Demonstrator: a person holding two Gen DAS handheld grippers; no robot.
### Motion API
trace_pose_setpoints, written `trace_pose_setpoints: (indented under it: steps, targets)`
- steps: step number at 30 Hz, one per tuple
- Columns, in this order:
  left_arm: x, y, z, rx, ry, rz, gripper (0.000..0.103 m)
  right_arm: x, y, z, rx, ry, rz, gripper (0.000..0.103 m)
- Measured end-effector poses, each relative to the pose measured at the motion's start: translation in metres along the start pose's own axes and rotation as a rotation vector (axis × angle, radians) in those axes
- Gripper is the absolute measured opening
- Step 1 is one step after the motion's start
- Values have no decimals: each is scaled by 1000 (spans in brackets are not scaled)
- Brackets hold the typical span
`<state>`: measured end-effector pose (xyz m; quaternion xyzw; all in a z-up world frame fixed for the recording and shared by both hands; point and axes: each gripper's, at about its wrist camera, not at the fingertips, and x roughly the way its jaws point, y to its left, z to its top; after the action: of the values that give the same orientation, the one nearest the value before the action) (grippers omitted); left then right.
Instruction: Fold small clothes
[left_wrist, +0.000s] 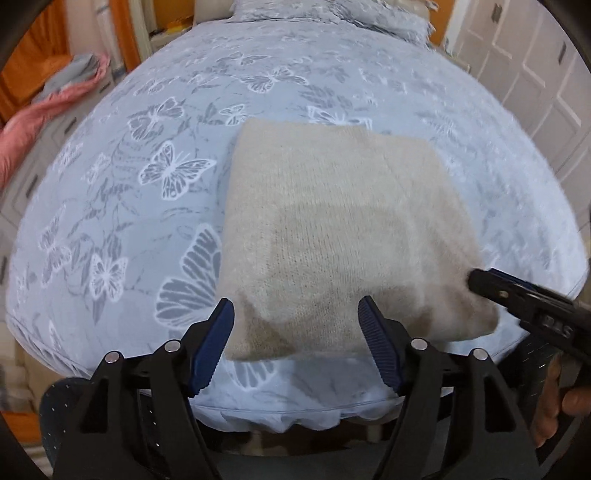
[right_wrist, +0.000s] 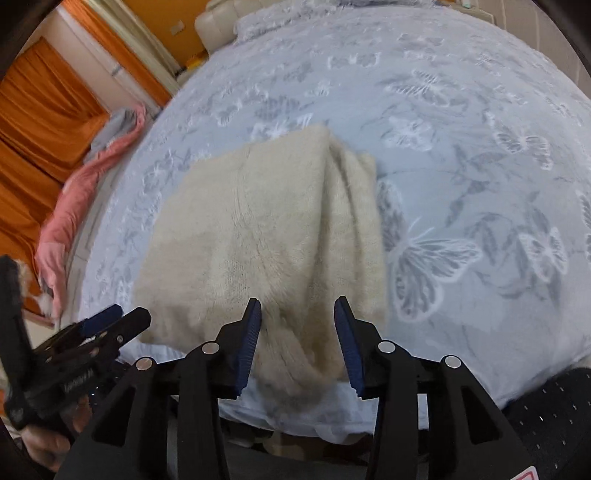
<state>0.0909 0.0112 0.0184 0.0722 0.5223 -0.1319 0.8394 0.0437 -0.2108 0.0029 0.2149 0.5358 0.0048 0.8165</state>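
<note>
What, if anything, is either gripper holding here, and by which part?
Nothing is held. The left gripper and the right gripper both stand open above the near edge of the folded beige sweater, pads clear of the knit.

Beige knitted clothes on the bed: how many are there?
1: a folded beige sweater on the butterfly bedspread, at the near edge before both grippers. A pink cloth lies beside the bed. More could be hidden in its folds.

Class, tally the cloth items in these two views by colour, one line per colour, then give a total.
Cream: 1, the folded knit garment
Pale blue: 1, the butterfly-print bedspread
Pink: 1, the bundled cloth beside the bed
Orange: 1, the curtain
Total: 4
</note>
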Motion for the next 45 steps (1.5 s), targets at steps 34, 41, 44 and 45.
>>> trace_pose_setpoints:
  steps: [34,41,44,45]
  targets:
    - [33,40,-2,-258,52,-253,66,-2,-18,40,-18,-43,32,28]
    - [25,10,-12,-114,6,-53,66,9,-27,19,36,-42,-81,43]
    - [5,0,-18,-77,-62,18,67,-23,-7,-2,-40,-170,-213,49]
    - [1,-5,-21,-63,-83,46,68,-30,-3,-8,-40,-191,-240,56]
